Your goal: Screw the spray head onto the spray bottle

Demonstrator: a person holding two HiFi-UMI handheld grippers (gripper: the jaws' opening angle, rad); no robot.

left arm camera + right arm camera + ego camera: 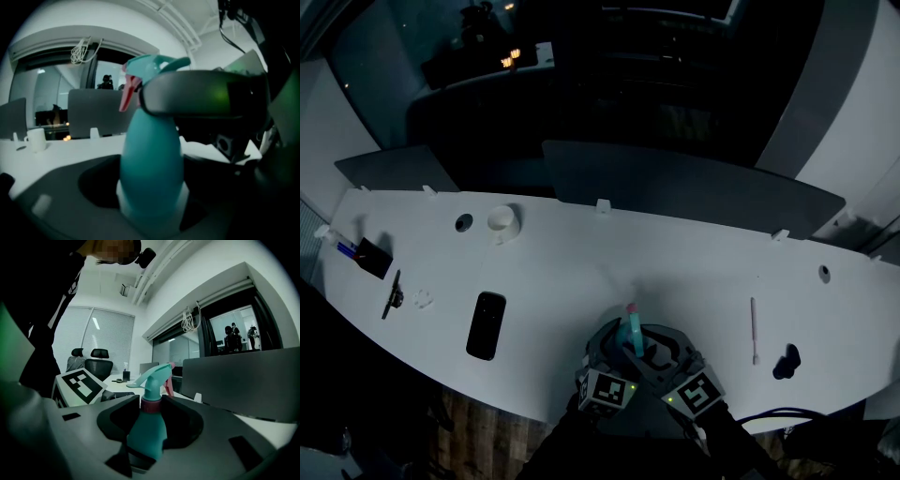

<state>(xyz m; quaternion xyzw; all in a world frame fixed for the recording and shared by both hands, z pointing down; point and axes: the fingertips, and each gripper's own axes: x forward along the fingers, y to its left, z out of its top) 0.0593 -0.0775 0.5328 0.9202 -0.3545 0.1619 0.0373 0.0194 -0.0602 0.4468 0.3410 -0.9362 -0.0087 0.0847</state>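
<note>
Spray head (152,376) is already on the spray bottle (150,168). Its pink collar (151,405) sits at the neck with no visible gap, but I can't tell if the thread is fully home. The bottle stands upright over the near edge of the desk (675,262), between the 2 grippers. Left gripper (617,345) has its jaws clamped on the bottle body. Right gripper (658,352) has its jaws closed round the neck at the collar. My read: nearly done, with final tightening turns and release left.

No readable text, label, brand, number or sign shows on anything here.
</note>
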